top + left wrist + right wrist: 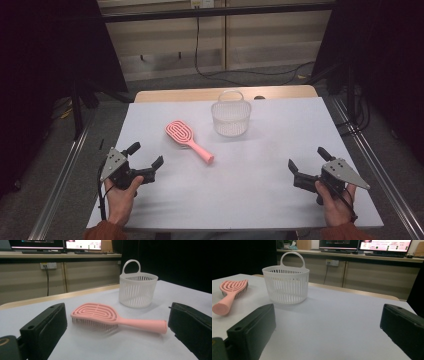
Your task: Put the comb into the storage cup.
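A pink hairbrush (pixel 188 140) lies bristles down near the middle of the white table (pixel 260 200), its handle pointing toward the front right. Just behind it to the right stands an empty white slatted basket (pixel 230 116) with a loop handle. My left gripper (pixel 146 155) rests open at the front left, aimed at the hairbrush (pixel 110 317) with the basket (pixel 137 288) beyond it. At the front right my right gripper (pixel 306 160) is open too, with nothing between its jaws; it faces the basket (pixel 286 285), and the hairbrush (pixel 230 293) lies at that view's left edge.
A wooden strip (pixel 200 94) runs along the table's far edge. Metal rails (pixel 62 175) flank both sides. Cables (pixel 240 75) lie on the floor behind, and a bench with monitors (pixel 384 245) stands beyond.
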`<action>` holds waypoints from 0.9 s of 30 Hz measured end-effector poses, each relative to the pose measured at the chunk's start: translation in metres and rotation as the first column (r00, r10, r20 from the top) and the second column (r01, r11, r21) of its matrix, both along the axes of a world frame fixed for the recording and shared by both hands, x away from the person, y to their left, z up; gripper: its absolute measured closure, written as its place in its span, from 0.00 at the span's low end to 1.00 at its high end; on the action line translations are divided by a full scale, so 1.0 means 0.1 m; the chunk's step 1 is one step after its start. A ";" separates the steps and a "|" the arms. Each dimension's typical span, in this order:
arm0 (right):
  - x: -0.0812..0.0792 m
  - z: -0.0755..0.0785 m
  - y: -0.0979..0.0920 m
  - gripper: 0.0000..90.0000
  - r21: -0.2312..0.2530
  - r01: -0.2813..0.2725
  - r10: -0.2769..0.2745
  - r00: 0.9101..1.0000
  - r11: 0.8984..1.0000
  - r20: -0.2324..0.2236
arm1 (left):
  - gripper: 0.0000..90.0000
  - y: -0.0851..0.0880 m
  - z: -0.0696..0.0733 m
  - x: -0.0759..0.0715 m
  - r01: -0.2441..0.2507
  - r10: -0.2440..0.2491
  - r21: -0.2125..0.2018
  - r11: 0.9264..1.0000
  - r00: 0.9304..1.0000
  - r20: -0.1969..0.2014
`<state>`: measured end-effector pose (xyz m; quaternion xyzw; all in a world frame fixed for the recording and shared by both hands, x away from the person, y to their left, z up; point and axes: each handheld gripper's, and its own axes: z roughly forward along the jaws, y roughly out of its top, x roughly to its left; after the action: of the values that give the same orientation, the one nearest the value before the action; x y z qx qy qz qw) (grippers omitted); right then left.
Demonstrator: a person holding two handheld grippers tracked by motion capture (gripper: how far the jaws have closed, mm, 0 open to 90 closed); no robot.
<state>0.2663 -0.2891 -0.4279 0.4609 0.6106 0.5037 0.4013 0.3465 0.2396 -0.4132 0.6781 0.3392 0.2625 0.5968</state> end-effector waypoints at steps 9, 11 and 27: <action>-0.01 0.01 0.03 0.00 -0.010 -0.014 0.014 1.000 1.000 0.008 | 0.02 -0.09 -0.01 0.15 0.039 -0.039 0.015 0.999 0.999 -0.016; -0.01 0.01 0.03 0.00 -0.013 -0.016 0.016 1.000 1.000 0.012 | 0.02 -0.13 -0.01 0.21 0.055 -0.055 0.010 0.998 0.998 -0.022; -0.02 0.01 0.02 0.00 -0.010 -0.020 0.020 1.000 1.000 0.018 | 0.05 -0.32 0.05 0.56 0.070 -0.070 0.019 0.997 0.998 0.002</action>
<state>0.2646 -0.2868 -0.4267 0.4483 0.6139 0.5089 0.4040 0.4021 0.2073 -0.4083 0.6949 0.3120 0.2456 0.5995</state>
